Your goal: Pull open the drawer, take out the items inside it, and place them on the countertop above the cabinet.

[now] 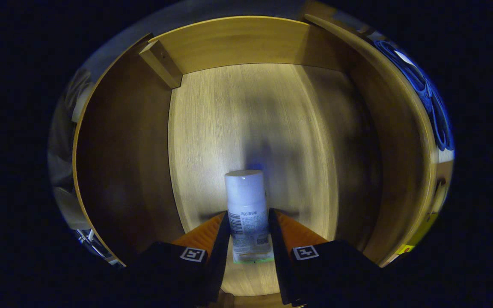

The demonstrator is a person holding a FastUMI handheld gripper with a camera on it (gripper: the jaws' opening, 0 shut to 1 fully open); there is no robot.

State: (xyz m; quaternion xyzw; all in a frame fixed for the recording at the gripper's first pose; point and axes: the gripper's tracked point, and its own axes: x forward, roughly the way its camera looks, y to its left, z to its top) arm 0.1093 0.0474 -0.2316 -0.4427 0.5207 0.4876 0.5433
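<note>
My gripper (249, 233) is clenched on the white bottle (247, 209), its long axis pointing forward between my 2 fingers, above the drawer (250, 42) floor.

I am looking down into the open wooden drawer (122, 171), its pale grained bottom ringed by darker side walls, with a small wooden corner block (159, 62) where the far wall meets the left one. A white bottle (247, 205) with a printed label is over the drawer bottom, clamped between my jaws on both sides, its cap pointing ahead of them.
</note>
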